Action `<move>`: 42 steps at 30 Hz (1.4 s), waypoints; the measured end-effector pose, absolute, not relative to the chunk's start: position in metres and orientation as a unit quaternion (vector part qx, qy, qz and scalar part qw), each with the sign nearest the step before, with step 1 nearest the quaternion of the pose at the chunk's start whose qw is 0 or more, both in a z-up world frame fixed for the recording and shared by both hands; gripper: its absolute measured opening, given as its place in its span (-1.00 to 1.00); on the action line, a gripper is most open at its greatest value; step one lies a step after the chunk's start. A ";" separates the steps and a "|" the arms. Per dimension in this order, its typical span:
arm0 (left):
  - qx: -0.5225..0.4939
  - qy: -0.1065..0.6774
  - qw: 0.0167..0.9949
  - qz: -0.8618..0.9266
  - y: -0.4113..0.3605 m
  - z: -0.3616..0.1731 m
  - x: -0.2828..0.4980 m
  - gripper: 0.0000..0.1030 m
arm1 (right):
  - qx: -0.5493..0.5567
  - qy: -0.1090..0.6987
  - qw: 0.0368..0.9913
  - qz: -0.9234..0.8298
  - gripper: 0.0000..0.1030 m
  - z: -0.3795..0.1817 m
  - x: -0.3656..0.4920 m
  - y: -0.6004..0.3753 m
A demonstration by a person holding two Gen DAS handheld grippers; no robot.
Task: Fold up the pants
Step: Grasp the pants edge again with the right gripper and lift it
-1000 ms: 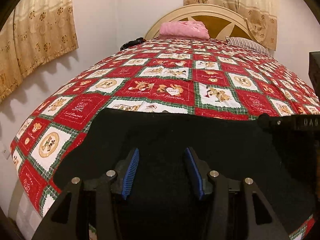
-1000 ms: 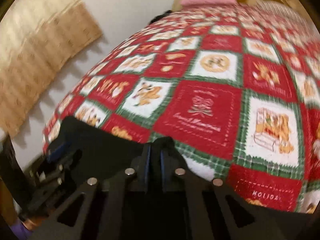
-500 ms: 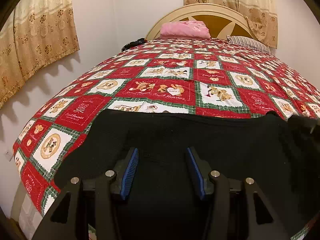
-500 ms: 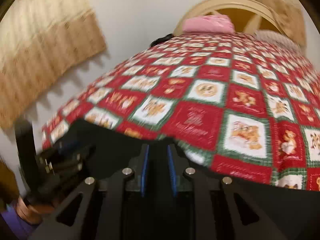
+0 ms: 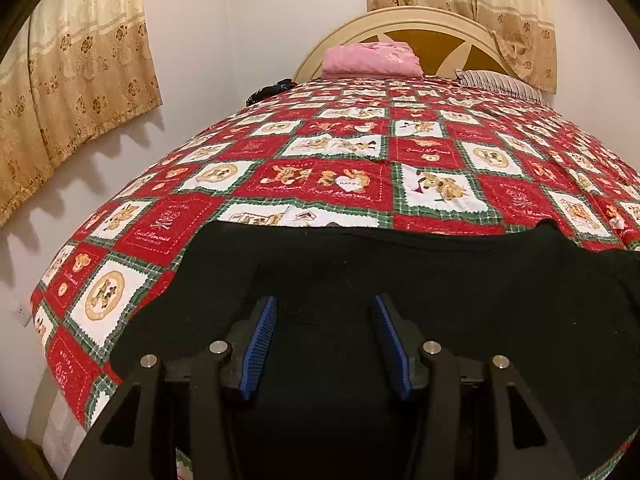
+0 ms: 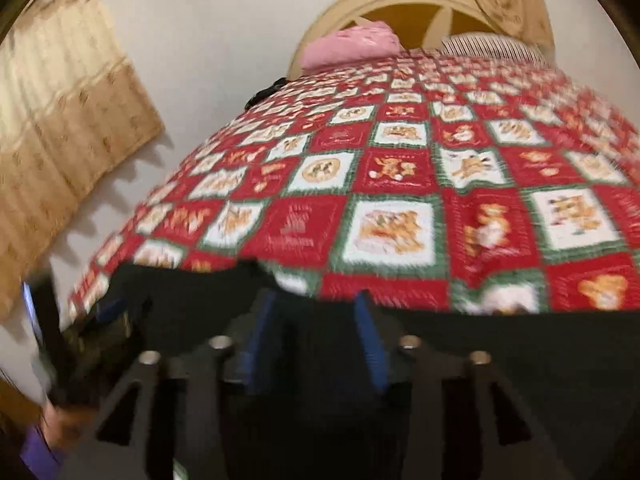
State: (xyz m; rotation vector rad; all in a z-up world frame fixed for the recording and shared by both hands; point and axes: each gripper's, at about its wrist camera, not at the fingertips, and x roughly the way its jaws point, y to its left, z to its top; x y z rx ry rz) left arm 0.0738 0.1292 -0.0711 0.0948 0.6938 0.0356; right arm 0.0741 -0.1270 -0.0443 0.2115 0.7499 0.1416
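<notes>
Black pants (image 5: 400, 300) lie flat across the near end of the bed, on a red, white and green patchwork quilt (image 5: 344, 184). My left gripper (image 5: 324, 299) hovers over the pants, its blue pads (image 5: 260, 344) apart with nothing pinched between them. In the blurred right wrist view, my right gripper (image 6: 315, 296) is over the far edge of the pants (image 6: 500, 340). Its jaws are opening and no cloth is pressed between the pads. The left gripper (image 6: 100, 320) shows at the left, with a hand and purple sleeve (image 6: 48, 436) below it.
A pink folded cloth (image 5: 372, 58) and a striped pillow (image 5: 500, 82) lie by the cream headboard (image 5: 400, 20). A small dark item (image 5: 268, 90) sits at the bed's far left edge. The wall and beige curtains (image 5: 76, 80) run close along the left side.
The right gripper went from shut on the pants' edge to open and swung away to the right. It has left the left wrist view. The left gripper stayed put.
</notes>
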 end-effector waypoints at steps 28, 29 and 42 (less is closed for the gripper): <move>0.057 0.342 0.938 0.031 0.127 -0.071 0.073 0.09 | 0.151 0.257 0.892 -0.339 -0.10 0.007 -0.164 -0.418; 0.056 0.341 0.938 0.031 0.127 -0.071 0.073 0.09 | 0.189 0.230 0.891 -0.343 -0.10 0.012 -0.181 -0.433; 0.057 0.341 0.938 0.035 0.126 -0.071 0.072 0.12 | 0.228 0.225 0.882 -0.346 -0.01 -0.012 -0.195 -0.448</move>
